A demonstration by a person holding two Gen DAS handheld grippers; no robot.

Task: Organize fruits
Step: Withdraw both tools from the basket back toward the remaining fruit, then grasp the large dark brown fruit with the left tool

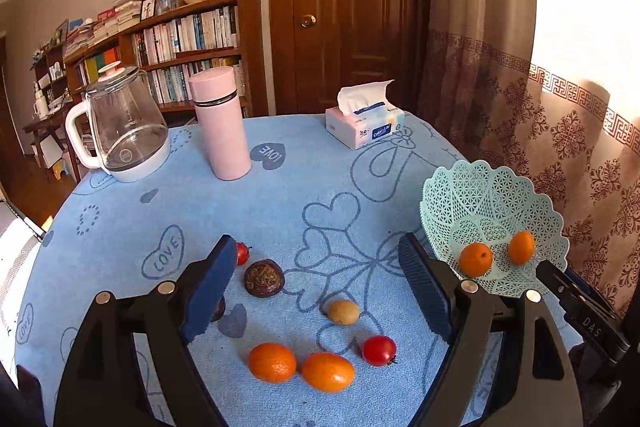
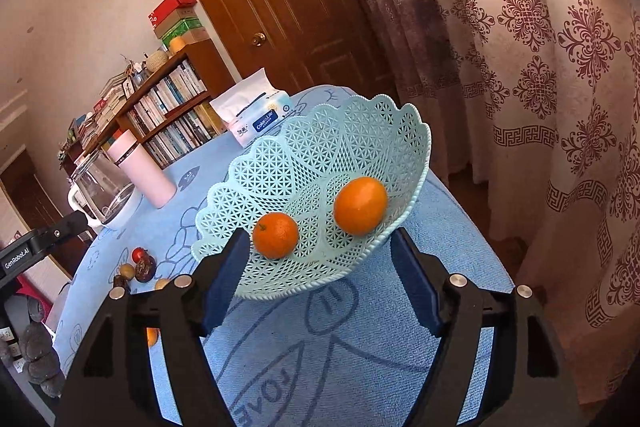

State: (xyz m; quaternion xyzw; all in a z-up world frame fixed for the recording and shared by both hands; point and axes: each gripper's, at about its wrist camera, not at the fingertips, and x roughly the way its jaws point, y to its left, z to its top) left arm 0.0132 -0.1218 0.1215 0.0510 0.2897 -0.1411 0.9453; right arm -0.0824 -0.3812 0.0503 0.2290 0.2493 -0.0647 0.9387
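Your left gripper (image 1: 320, 287) hangs over the blue surface (image 1: 280, 203), jaws spread wide and holding nothing. Between them lie the loose fruits: two kumquats (image 1: 272, 363) side by side nearest you, the right one (image 1: 328, 371) with its long axis running left to right, a cherry tomato (image 1: 379, 350) just beside it with its stem end pointing right, a tan fruit (image 1: 343, 311) and a dark round one (image 1: 264, 278) farther out. Your right gripper (image 2: 316, 279) sits at the basket (image 2: 360, 131), jaws released, straddling its near rim. The basket is tipped toward you. Two kumquats rest inside: the left one (image 2: 275, 235) stem up, the right one (image 2: 361, 205) long axis roughly upright.
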